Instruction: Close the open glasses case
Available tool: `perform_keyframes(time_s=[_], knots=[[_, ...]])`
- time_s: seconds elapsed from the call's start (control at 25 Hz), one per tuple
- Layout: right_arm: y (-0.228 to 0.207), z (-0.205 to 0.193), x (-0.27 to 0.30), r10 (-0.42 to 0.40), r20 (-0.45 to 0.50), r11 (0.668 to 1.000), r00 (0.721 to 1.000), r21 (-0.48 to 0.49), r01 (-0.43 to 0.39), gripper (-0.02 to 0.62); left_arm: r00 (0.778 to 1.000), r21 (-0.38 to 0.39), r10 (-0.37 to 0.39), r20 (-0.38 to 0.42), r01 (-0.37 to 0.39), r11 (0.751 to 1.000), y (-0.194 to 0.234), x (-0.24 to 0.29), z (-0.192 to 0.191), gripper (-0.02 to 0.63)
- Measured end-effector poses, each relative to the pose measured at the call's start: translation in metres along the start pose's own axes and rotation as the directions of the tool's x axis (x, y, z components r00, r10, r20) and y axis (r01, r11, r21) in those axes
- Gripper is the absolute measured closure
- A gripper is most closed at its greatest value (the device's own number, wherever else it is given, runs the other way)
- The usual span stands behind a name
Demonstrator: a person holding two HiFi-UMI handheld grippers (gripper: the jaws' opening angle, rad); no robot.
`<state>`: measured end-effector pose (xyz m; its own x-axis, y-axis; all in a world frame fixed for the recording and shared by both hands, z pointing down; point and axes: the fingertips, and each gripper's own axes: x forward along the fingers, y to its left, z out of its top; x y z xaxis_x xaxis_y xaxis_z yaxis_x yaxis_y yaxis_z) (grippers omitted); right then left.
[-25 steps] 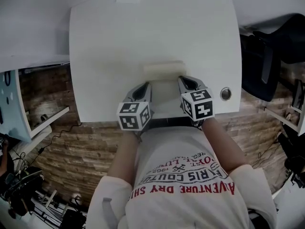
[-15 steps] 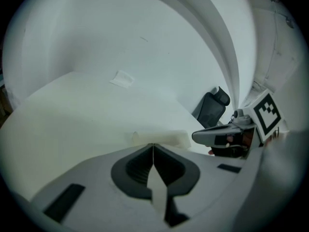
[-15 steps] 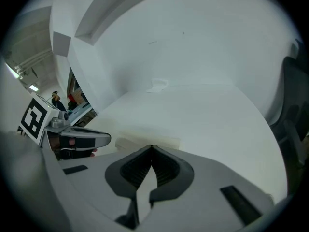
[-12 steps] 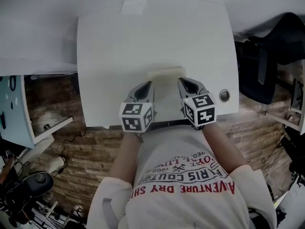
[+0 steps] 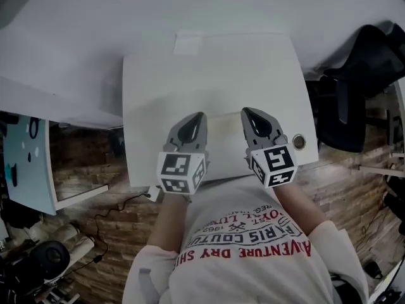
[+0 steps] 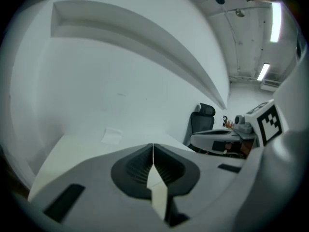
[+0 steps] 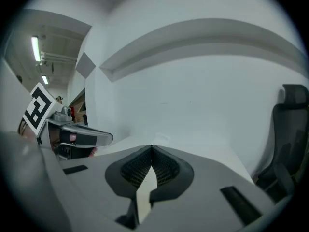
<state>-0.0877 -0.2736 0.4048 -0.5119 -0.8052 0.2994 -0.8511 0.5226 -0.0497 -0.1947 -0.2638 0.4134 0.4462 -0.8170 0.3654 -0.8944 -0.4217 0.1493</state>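
Observation:
The glasses case (image 5: 223, 129) is a pale cream box on the white table (image 5: 158, 94), low in the head view, and it shows between my two grippers. Whether its lid is up I cannot tell. My left gripper (image 5: 197, 117) is just left of it and my right gripper (image 5: 247, 113) just right of it. Both are shut with nothing in them. In the left gripper view the jaws (image 6: 153, 146) meet at the tip, as they do in the right gripper view (image 7: 151, 148). Neither gripper view shows the case; both look over the table at a white wall.
A white slip of paper (image 5: 188, 43) lies at the table's far edge and shows again in the left gripper view (image 6: 112, 135). A round grommet (image 5: 299, 142) sits at the table's near right corner. A black office chair (image 5: 354, 87) stands to the right, shelving (image 5: 28, 163) to the left.
The head view has shifted, so the table sits lower and looks smaller. The case, first ahead of the gripper tips, now shows between the two grippers. Both stay shut.

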Motion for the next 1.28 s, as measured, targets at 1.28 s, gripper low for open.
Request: perform_keyframes(time_s=[1.28], knots=[[0.014,0.048,-0.02,-0.009,0.153,0.998,0.988,-0.056,0.018,0.583,0.974,0.07,0.01,0.225,-0.026,0.997,0.012,-0.041,0.069,0.598]])
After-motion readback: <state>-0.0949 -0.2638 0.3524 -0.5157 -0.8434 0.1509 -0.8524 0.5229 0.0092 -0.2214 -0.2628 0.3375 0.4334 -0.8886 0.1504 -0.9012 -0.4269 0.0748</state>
